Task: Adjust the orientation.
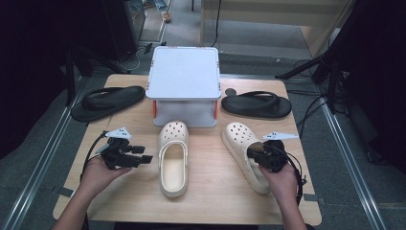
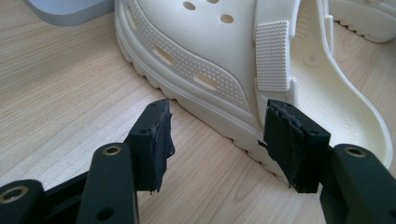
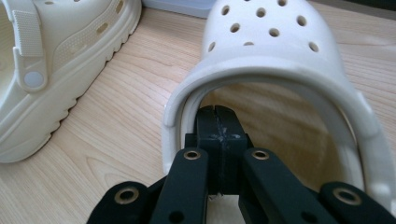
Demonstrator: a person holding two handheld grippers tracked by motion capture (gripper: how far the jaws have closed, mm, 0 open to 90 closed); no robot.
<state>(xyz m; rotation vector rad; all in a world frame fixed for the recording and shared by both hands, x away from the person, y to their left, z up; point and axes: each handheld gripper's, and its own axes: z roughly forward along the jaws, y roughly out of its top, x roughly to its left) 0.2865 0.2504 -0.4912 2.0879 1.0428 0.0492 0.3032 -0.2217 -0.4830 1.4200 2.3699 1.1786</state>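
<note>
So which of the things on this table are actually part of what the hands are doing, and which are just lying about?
In hand:
right cream clog, with the shut right gripper inside its opening
left cream clog, with the open left gripper at its side

Lying about:
black flip-flop on the left
black flip-flop on the right
grey box

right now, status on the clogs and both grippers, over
Right gripper shut, jaws inside the right cream clog. Left gripper open beside the left cream clog, not touching. Table between them unobstructed.
</note>
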